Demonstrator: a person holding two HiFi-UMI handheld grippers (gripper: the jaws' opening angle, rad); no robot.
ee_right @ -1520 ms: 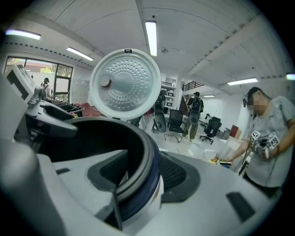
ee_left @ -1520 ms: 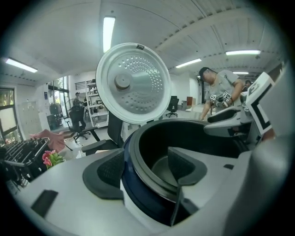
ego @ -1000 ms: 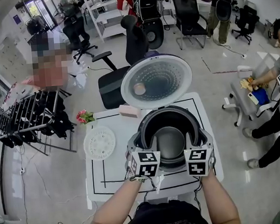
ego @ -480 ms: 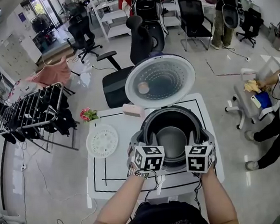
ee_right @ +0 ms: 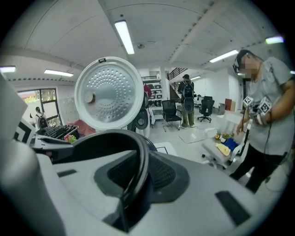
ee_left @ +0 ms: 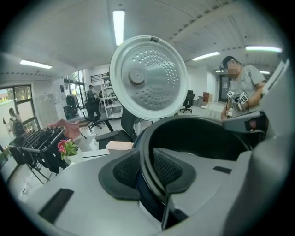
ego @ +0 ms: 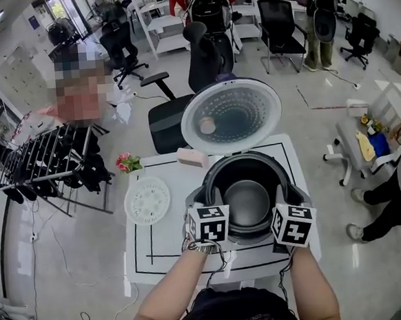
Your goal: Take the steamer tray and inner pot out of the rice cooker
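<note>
The rice cooker (ego: 219,172) stands on the white table with its lid (ego: 231,115) raised. The dark inner pot (ego: 247,202) sits inside it. My left gripper (ego: 214,204) grips the pot's near-left rim (ee_left: 148,152), one pad inside and one outside. At the near-right rim (ee_right: 138,161), my right gripper (ego: 280,201) holds the same way. Both sets of jaws have just been closing, with the rim between them, and the pads press on it. The white perforated steamer tray (ego: 147,200) lies flat on the table, left of the cooker.
A pink box (ego: 191,158) lies behind the cooker and a small flower pot (ego: 125,162) stands at the table's (ego: 152,253) far left corner. Office chairs (ego: 182,102) stand beyond the table, a black rack (ego: 42,161) to the left, and a person (ee_right: 262,124) to the right.
Both grippers have rolled a little and their jaws have closed onto the inner pot's rim. The pot still sits in the cooker.
</note>
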